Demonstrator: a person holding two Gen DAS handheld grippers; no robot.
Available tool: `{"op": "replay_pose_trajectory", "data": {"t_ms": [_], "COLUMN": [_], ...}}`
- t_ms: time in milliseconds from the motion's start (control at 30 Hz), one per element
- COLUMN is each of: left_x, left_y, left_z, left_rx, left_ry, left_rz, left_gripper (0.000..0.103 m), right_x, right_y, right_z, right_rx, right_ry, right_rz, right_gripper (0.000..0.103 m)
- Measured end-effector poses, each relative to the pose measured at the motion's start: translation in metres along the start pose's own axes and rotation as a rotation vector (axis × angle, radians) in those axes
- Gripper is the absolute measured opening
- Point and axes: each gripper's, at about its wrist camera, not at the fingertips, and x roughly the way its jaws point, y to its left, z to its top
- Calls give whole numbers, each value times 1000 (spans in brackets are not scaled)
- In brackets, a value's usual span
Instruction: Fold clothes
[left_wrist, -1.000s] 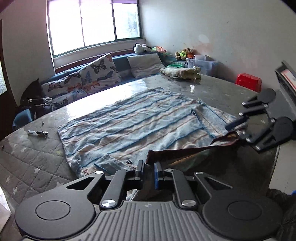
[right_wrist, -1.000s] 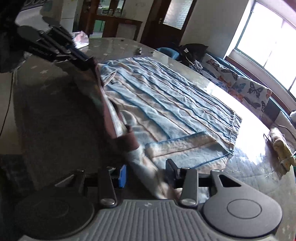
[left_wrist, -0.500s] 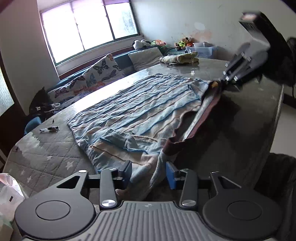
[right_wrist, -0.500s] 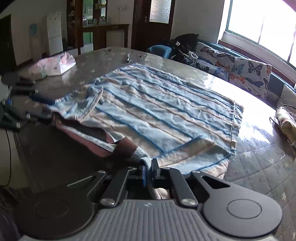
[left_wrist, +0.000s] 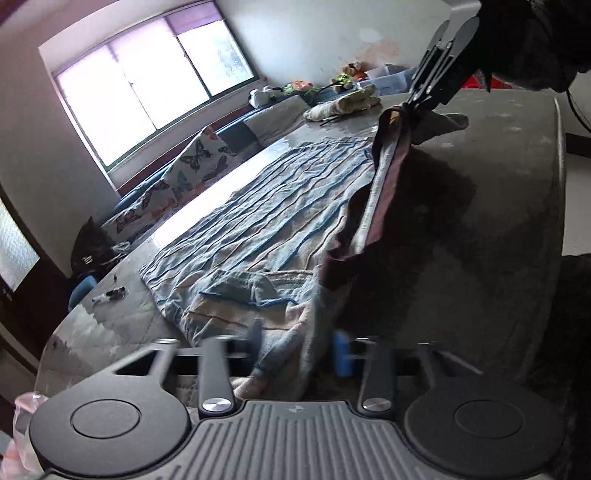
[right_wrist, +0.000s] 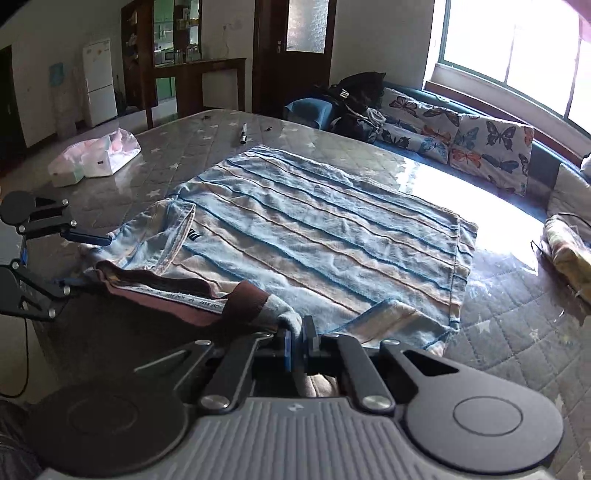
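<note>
One crumpled striped terry garment (right_wrist: 317, 236)

the left claw (left_wrist: 297, 350) points down at a slant, its jaws closing with cloth between them. the right claw (right_wrist: 300, 345) is clamped on cloth.

- A wide window (left_wrist: 147, 85) pours daylight in, glaring off the quilted, star-patterned table cover (right_wrist: 517, 325).
- Beneath it runs a blue bench with butterfly-print cushions (right_wrist: 476, 142).
- Pale walls (left_wrist: 314, 33) show stains.
- A dark wooden door (right_wrist: 295, 55) and a cabinet (right_wrist: 162, 48) stand opposite, beside a white fridge (right_wrist: 98, 81).
</note>
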Motion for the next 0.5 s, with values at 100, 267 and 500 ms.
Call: {"op": "replay_pose_trajectory", "data": {"t_ms": [100, 267, 500], "left_x": [-4, -25, -72], "left_y": [6, 13, 3], "left_z": [2, 10, 16], "left_rx": [-31, -74, -60], "left_ry": [-10, -45, -51], "left_rz": [-9, -27, -76], "left_gripper": [8, 6, 5], "right_x": [-1, -15, -46], "right_y": [2, 4, 9], "right_z": [-3, -8, -22], "right_rx": [-7, -10, -24], "right_ry": [-9, -33, -30], "right_rz": [-7, 0, 32], "right_gripper": [4, 3, 3]}}
